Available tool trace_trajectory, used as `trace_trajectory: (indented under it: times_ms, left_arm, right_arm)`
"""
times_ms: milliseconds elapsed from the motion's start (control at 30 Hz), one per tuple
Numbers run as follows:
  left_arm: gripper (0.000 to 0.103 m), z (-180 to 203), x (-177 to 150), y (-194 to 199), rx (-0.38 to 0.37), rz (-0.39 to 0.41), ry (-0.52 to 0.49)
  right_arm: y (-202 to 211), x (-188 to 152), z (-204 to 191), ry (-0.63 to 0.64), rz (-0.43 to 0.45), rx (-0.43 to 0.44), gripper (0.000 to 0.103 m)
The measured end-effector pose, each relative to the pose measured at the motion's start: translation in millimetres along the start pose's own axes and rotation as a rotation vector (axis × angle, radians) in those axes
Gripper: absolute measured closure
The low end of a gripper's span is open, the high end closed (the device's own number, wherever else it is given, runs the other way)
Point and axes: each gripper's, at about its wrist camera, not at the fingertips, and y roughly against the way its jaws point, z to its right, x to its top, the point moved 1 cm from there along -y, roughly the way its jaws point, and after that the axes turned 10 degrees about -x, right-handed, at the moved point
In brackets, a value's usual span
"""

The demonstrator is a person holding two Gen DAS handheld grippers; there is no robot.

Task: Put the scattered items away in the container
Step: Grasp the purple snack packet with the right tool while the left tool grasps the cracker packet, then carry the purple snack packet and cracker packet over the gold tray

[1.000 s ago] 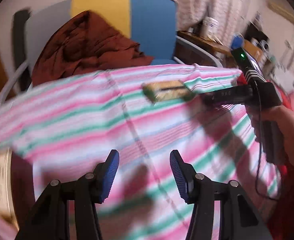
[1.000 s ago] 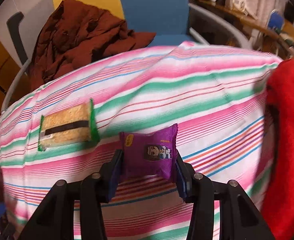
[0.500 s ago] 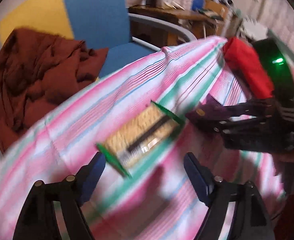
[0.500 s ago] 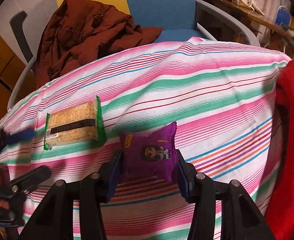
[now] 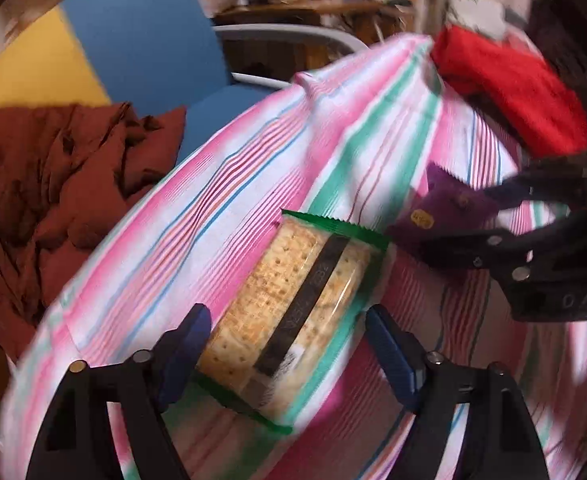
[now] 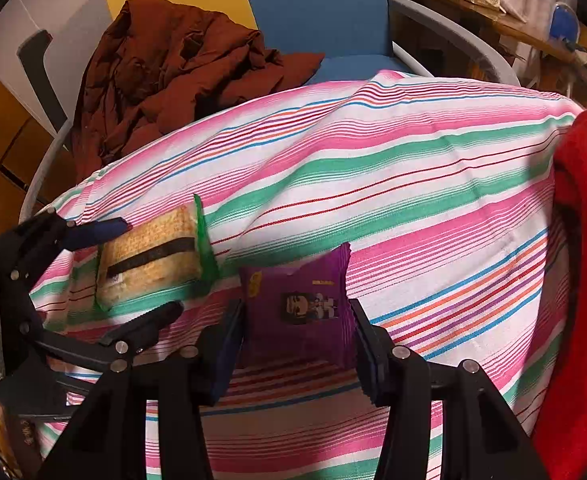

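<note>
A green-edged cracker packet (image 5: pixel 293 304) lies on the striped cloth (image 5: pixel 221 216). My left gripper (image 5: pixel 289 344) is open, its blue pads on either side of the packet's near end. The packet also shows in the right wrist view (image 6: pixel 149 260), with the left gripper (image 6: pixel 121 268) around it. My right gripper (image 6: pixel 297 340) is shut on a purple snack packet (image 6: pixel 297 304) resting on the cloth. The purple packet also shows in the left wrist view (image 5: pixel 449 208) between the right gripper's fingers (image 5: pixel 493 240). No container is in view.
A red cloth (image 6: pixel 585 280) lies at the table's right edge. A blue and yellow chair (image 6: pixel 313 8) with a brown garment (image 6: pixel 165 68) stands behind the table. A cluttered shelf (image 6: pixel 493 4) is at the far right.
My left gripper has swung right and moved forward, so its open pads now straddle the cracker packet. My right gripper has stayed shut on the purple packet.
</note>
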Motion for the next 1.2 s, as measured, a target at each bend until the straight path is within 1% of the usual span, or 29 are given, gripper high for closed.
trace_trajectory:
  times_ms: [33,100,133,200,300,400,467,567,633,733,833,1000,1067,1200]
  left_arm:
    - [0.035,-3,-3,2,-0.011,0.021,0.05]
    - [0.046,-7,-11,9,0.029,0.095,0.146]
    - [0.048,-8,-16,11,0.039,0.123,0.181]
    - [0.049,-4,-23,14,0.062,0.167,0.212]
    - [0.051,3,-32,19,0.111,0.188,0.181]
    - [0.052,2,-52,31,0.09,0.234,0.223]
    - [0.052,4,-63,36,0.099,0.251,0.234]
    - [0.052,12,-80,44,0.137,0.265,0.232]
    - [0.053,16,-94,52,0.149,0.277,0.257]
    - [0.053,22,-105,57,0.162,0.29,0.289]
    - [0.053,33,-116,62,0.174,0.294,0.3]
    - [0.053,41,-132,72,0.149,0.316,0.333]
    - [0.053,43,-139,76,0.142,0.327,0.35]
    - [0.053,37,-156,88,0.115,0.36,0.432]
  right_arm:
    - [0,0,0,0.002,0.001,-0.003,0.051]
    - [0,-1,-1,0.01,0.003,-0.01,0.051]
    - [0,-1,-1,0.012,0.004,-0.013,0.051]
    - [0,-2,-1,0.016,0.006,-0.017,0.051]
    - [1,-2,-1,0.021,0.008,-0.02,0.051]
    - [1,-2,-1,0.027,0.011,-0.026,0.051]
    - [1,-2,-1,0.028,0.016,-0.023,0.052]
    - [1,-2,-3,0.033,0.023,-0.019,0.056]
    - [2,-2,-5,0.032,0.027,0.017,0.056]
    - [2,-4,-14,0.044,0.027,0.071,0.056]
    - [3,-6,-25,0.07,0.03,0.093,0.056]
    - [9,-13,-43,0.113,0.045,0.143,0.057]
    - [11,-15,-52,0.143,0.055,0.149,0.057]
    - [15,-21,-73,0.221,0.08,0.145,0.057]
